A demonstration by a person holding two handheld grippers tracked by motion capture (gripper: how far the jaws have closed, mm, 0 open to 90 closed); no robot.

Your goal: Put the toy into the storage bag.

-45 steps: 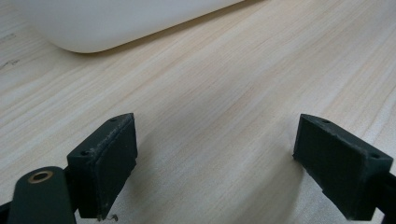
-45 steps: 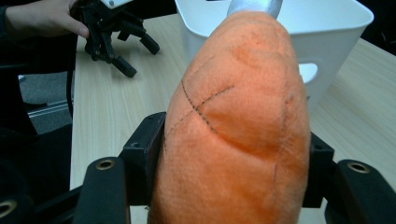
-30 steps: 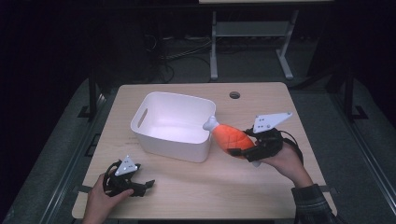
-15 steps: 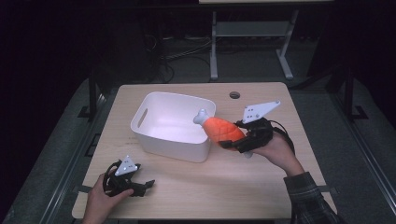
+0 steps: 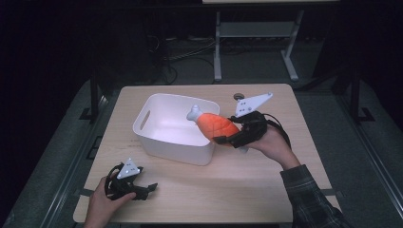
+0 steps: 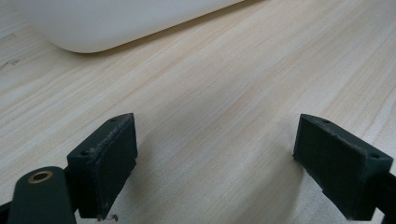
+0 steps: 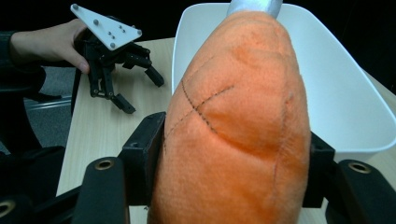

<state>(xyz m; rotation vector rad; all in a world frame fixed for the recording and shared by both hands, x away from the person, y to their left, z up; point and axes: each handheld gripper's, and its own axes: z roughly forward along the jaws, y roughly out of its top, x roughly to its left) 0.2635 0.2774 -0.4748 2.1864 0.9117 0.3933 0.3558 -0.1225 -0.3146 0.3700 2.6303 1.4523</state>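
Nearest me, my left gripper (image 5: 142, 190) rests low on the table (image 5: 247, 190) by the front left corner, jaws spread wide with nothing between them but bare wood. It sits well apart from the work, so the job falls to my other hand.

My right gripper (image 5: 227, 140) is clamped on the fat end of the plush drumstick (image 5: 216, 124), one jaw pressed into each side of the orange body. The toy is held up in the air at the bin's (image 5: 157, 107) right rim. Its long axis runs away from the jaws, up and to the left, so the pale bone tip already hangs over the white hollow while the thick end is at the rim, not quite inside. I judge the coming move needs a short push leftward over the wall before letting go.

Counted: one drumstick, one bin, two grippers, and a small dark disc (image 5: 238, 96) at the table's far edge.
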